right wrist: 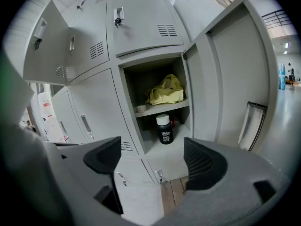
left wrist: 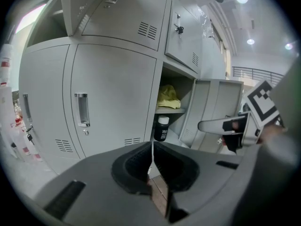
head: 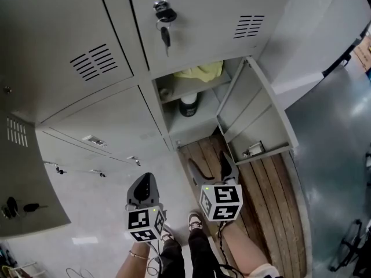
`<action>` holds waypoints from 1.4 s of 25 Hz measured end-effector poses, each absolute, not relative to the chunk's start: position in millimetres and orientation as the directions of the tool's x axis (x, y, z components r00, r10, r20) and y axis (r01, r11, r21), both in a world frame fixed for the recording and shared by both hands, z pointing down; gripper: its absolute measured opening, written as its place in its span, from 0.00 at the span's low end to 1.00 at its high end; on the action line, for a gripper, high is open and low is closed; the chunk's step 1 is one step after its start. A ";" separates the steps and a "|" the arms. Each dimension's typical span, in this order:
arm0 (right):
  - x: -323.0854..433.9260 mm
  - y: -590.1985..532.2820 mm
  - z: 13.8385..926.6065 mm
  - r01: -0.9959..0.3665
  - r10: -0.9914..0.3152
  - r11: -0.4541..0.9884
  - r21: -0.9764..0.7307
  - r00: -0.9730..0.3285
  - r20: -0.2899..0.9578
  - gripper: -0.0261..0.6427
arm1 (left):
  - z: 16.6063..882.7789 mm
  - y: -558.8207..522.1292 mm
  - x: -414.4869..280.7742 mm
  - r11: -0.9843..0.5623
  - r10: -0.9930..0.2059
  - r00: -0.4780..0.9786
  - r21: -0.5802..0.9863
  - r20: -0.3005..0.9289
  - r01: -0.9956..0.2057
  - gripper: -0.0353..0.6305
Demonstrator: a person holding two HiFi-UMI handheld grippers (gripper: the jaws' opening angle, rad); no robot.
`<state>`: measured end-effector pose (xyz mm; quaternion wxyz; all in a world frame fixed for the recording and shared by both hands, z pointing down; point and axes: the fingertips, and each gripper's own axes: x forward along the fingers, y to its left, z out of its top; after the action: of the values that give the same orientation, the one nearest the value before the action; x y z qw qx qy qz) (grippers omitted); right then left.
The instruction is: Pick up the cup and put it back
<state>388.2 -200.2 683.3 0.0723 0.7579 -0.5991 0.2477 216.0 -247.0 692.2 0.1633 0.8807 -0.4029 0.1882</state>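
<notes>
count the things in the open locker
3: a yellow cloth and a small roll on the shelf, the cup below it. More may hide behind.

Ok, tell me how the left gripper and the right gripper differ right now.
The left gripper has its jaws shut together; the right gripper has them wide apart. The right gripper faces the open locker with the black cup; the left gripper sits before the closed door beside it. Both are empty.

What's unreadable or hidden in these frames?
- Label on the cup: print too small, all views.
- Back of the shelf, right gripper view: hidden by the cloth.
- Left of the cloth, a small object: too small to identify.
</notes>
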 end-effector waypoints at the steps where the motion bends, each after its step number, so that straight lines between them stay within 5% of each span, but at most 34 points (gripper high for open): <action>1: 388.9 -201.9 685.1 -0.945 -0.872 -0.269 -0.186 0.157 0.464 0.65 | 692.5 -247.1 216.3 -0.623 -0.649 0.605 0.134 0.462 -0.771 0.08; 35: 445.5 -324.0 782.6 -0.977 -0.873 -0.199 -0.075 0.142 0.466 0.66 | 740.6 -278.9 246.0 -0.562 -0.695 0.562 0.149 0.449 -0.814 0.08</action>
<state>445.5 -324.0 782.6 0.1239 0.7455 -0.6204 0.2097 246.0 -278.9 740.6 0.1722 0.8668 -0.4352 0.1723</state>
